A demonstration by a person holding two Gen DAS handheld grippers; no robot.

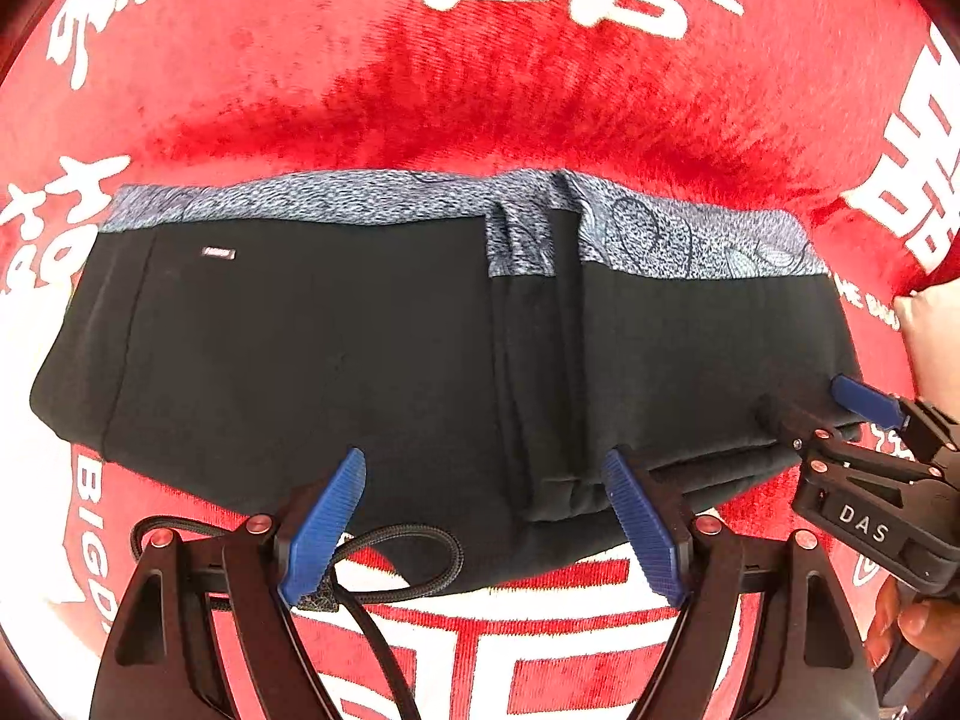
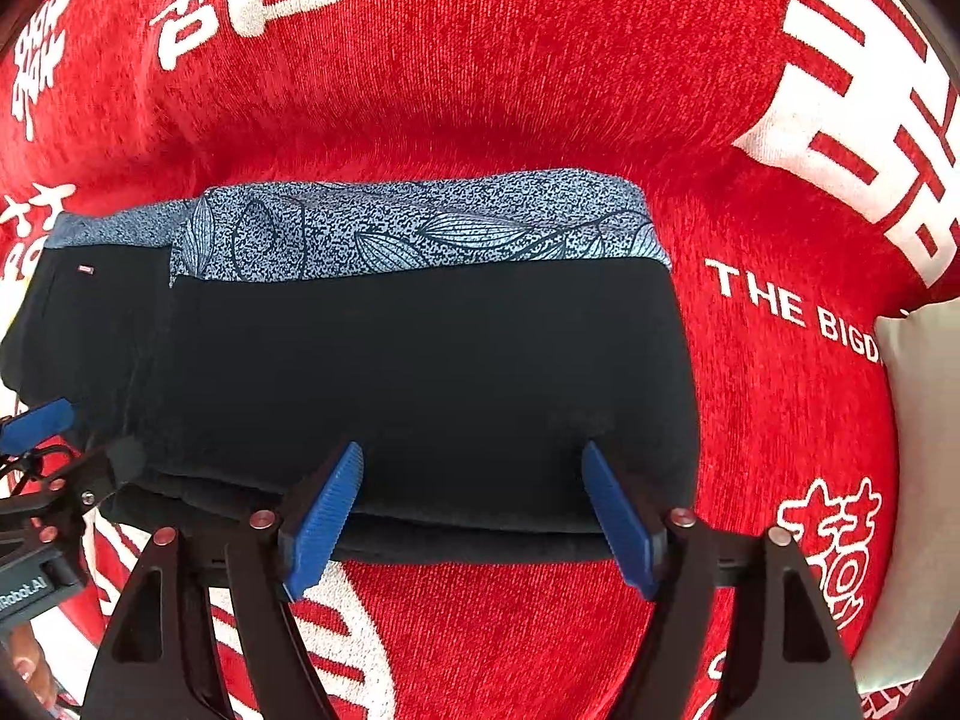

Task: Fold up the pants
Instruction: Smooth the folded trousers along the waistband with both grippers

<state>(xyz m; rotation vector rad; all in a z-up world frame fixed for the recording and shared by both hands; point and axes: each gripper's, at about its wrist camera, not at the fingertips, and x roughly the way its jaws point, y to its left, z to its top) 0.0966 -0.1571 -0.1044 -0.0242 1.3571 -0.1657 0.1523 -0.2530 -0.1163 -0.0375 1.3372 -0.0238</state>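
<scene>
Black pants (image 1: 336, 360), folded into a wide flat bundle with a blue patterned waistband (image 1: 336, 198) along the far edge, lie on a red cloth (image 1: 480, 78) printed with white characters. Both handheld tools reach in low from the near side, pointing forward along the fabric. The left gripper (image 1: 483, 525) hovers at the near hem of the pants, its blue-padded jaws spread wide and holding nothing; a black cord (image 1: 420, 546) loops beneath its left finger. The right gripper (image 2: 471, 516) sits at the near edge of the bundle's right half, its jaws likewise spread wide, with the fabric edge lying between the pads but not pinched. From the left wrist view, the right gripper (image 1: 840, 420) appears at the pants' right corner, angled inward, with bare fingers (image 1: 918, 624) of the person's hand visible behind it. A pale cushion (image 2: 924, 420) rests at the cloth's right side.
</scene>
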